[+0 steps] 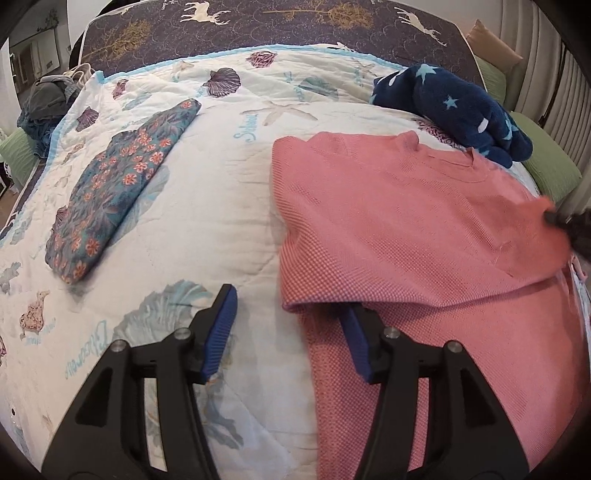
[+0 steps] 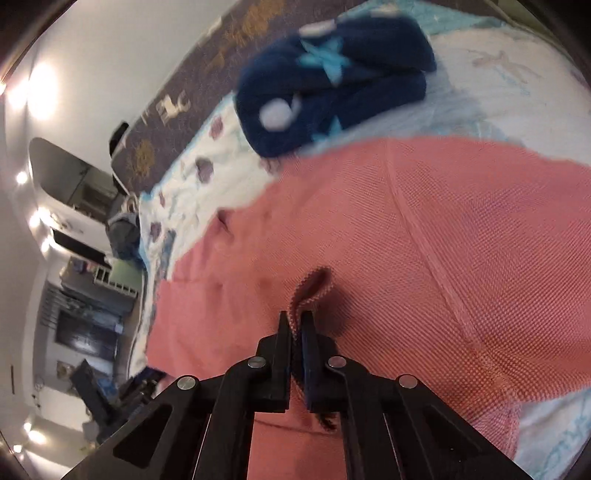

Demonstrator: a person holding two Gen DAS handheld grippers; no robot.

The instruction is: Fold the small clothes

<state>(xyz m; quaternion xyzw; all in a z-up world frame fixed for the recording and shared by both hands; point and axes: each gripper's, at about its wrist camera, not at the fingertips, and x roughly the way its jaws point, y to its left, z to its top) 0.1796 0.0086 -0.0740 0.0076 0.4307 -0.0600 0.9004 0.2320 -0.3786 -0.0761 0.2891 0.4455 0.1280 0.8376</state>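
A pink knit sweater [image 1: 424, 229] lies on the right half of the quilted bed cover, its lower part folded up over itself. My left gripper [image 1: 291, 314] stands open at the fold's left corner. Its right blue pad [image 1: 356, 336] is tucked under the fold's edge, and its left pad [image 1: 221, 325] is over bare quilt. In the right wrist view my right gripper [image 2: 295, 325] is shut on a small pinched ridge of the pink sweater [image 2: 443, 240]. That gripper shows as a dark blur [image 1: 569, 229] at the sweater's right edge in the left wrist view.
A folded teal floral garment [image 1: 118, 184] lies on the seashell quilt [image 1: 221, 166] to the left. A navy star-patterned garment [image 1: 454, 107] [image 2: 332, 85] sits behind the sweater. Green pillows [image 1: 550, 166] and a dark deer-print mattress edge [image 1: 277, 22] border the far side.
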